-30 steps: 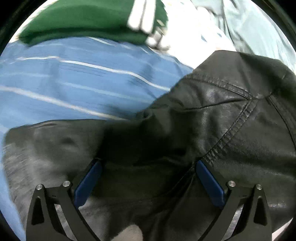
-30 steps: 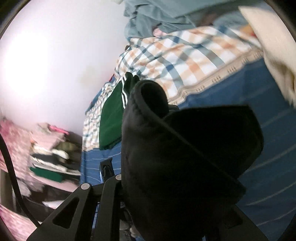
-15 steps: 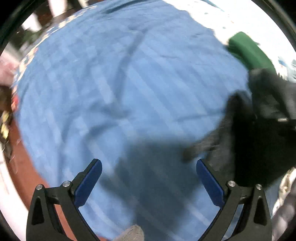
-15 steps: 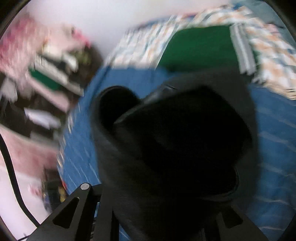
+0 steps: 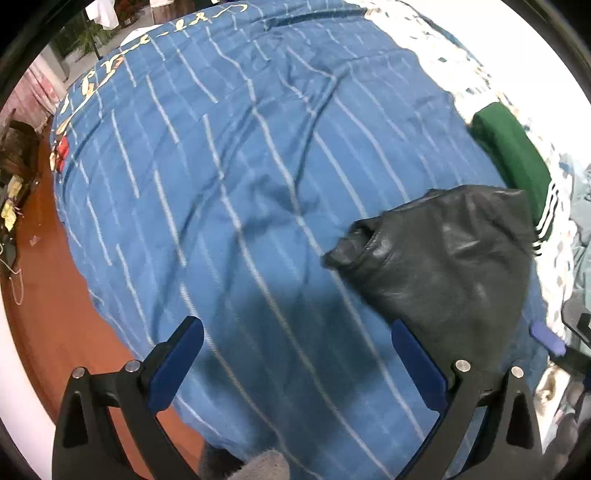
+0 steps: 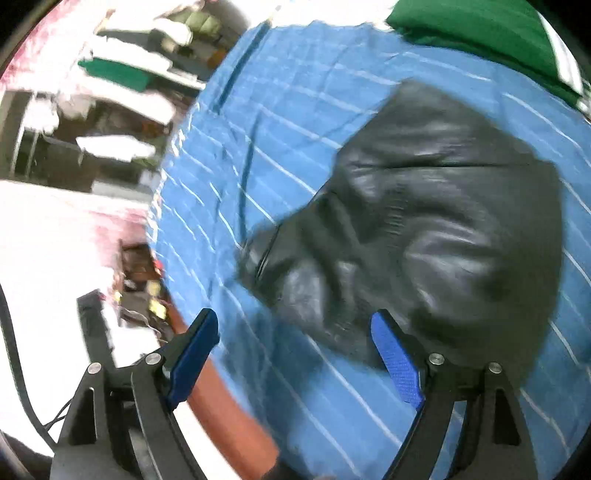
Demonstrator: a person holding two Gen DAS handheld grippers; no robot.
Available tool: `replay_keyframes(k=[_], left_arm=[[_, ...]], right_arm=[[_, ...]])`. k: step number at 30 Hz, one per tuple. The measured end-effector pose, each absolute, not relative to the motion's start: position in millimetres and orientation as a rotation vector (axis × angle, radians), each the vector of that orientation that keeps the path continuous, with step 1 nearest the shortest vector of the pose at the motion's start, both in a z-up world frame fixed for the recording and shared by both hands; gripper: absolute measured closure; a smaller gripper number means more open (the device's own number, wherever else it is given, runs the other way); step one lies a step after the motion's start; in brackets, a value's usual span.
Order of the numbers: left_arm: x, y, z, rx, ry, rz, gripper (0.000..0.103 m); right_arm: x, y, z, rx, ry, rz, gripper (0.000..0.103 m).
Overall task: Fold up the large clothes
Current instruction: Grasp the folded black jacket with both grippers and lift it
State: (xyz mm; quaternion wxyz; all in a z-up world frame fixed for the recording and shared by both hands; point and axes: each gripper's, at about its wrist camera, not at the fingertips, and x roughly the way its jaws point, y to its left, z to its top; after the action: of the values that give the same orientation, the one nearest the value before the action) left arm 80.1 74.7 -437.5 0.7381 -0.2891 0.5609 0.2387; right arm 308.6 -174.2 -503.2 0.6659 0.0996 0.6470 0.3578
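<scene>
A folded black leather jacket [image 5: 447,258] lies on the blue striped bedspread [image 5: 240,166], right of centre in the left wrist view. In the right wrist view the jacket [image 6: 436,221] fills the middle and right. My left gripper [image 5: 295,362] is open and empty above the bedspread, left of the jacket. My right gripper [image 6: 295,350] is open and empty, its right finger just in front of the jacket's near edge. A fingertip of the right gripper shows at the far right of the left wrist view [image 5: 546,339].
A folded green garment with white stripes [image 5: 513,162] lies beyond the jacket; it also shows in the right wrist view [image 6: 480,29]. The bed's edge drops to a red-brown floor [image 5: 48,295]. Shelves with stacked clothes [image 6: 122,74] stand beyond the bed.
The right gripper held the black jacket raised and has let it go; the jacket now lies folded on the bedspread. Both grippers have pulled back and stand open.
</scene>
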Motion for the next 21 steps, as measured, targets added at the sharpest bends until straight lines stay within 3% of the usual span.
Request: replay_keyframes(k=[3, 8, 14, 18, 21], left_arm=[[93.5, 73.0, -436.8, -0.609, 1.204, 0.509, 0.000], [142.5, 59.7, -447.1, -0.606, 1.168, 0.478, 0.000], [183.9, 45.2, -461.4, -0.527, 1.174, 0.484, 0.000], [175.1, 42.2, -471.2, -0.585, 1.216, 0.502, 0.000], [149.1, 46.1, -470.7, -0.673, 1.199, 0.510, 0.000]], right_arm=[[330.3, -221.9, -497.6, 0.320, 1.450, 0.671, 0.019], [389.5, -243.0, -541.1, 0.373, 1.506, 0.526, 0.072], [433.8, -196.3, -612.0, 0.214, 1.617, 0.443, 0.075], [438.6, -193.4, -612.2, 0.170, 1.644, 0.460, 0.075], [433.6, -219.1, -589.0, 0.267, 1.630, 0.573, 0.066]])
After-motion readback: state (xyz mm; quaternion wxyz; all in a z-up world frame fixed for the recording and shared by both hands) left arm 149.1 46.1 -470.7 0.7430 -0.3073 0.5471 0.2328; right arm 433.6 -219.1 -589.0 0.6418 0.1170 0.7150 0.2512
